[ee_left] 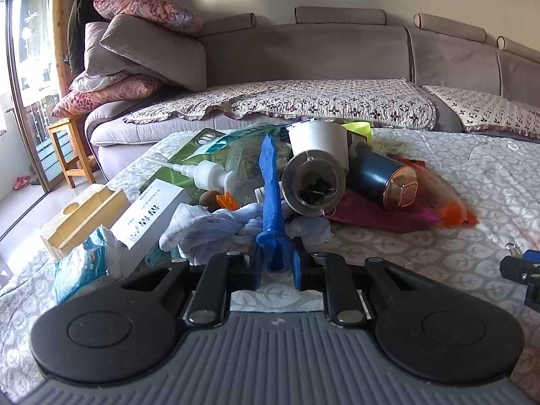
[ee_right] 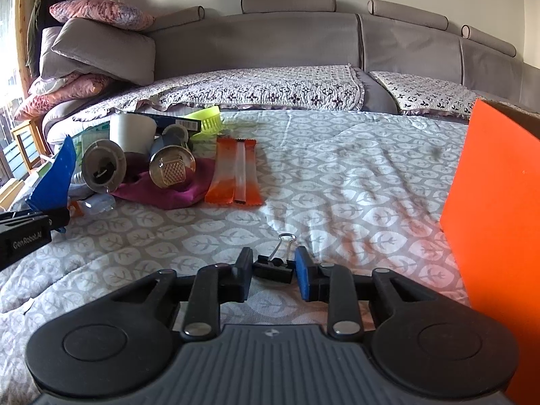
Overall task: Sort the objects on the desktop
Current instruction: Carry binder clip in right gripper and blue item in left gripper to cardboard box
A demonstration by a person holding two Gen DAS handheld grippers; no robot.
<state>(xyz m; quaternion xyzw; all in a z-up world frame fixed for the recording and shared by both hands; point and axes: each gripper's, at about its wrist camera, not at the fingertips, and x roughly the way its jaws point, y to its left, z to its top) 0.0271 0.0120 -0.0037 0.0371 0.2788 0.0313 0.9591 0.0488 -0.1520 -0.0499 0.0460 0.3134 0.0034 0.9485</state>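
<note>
My left gripper [ee_left: 276, 263] is shut on a flat blue plastic piece [ee_left: 271, 199] that stands up between its jaws; it also shows in the right wrist view [ee_right: 55, 179]. My right gripper [ee_right: 274, 270] is shut on a black binder clip [ee_right: 273, 268] with a wire handle, just above the patterned cloth. A pile of objects lies ahead: a white cup [ee_left: 319, 141], a grey round tin [ee_left: 314, 185], a dark blue jar [ee_left: 381, 175], a pump bottle [ee_left: 209, 173], a white box [ee_left: 148, 219], pale blue cloth [ee_left: 216, 226], a magenta cloth [ee_left: 371, 212].
An orange box wall [ee_right: 489, 202] stands close on my right. An orange snack packet [ee_right: 236, 175] lies by the pile. A wooden stand [ee_left: 84, 216] and a teal packet [ee_left: 81, 266] lie at left. A grey sofa [ee_left: 303, 54] runs behind the table.
</note>
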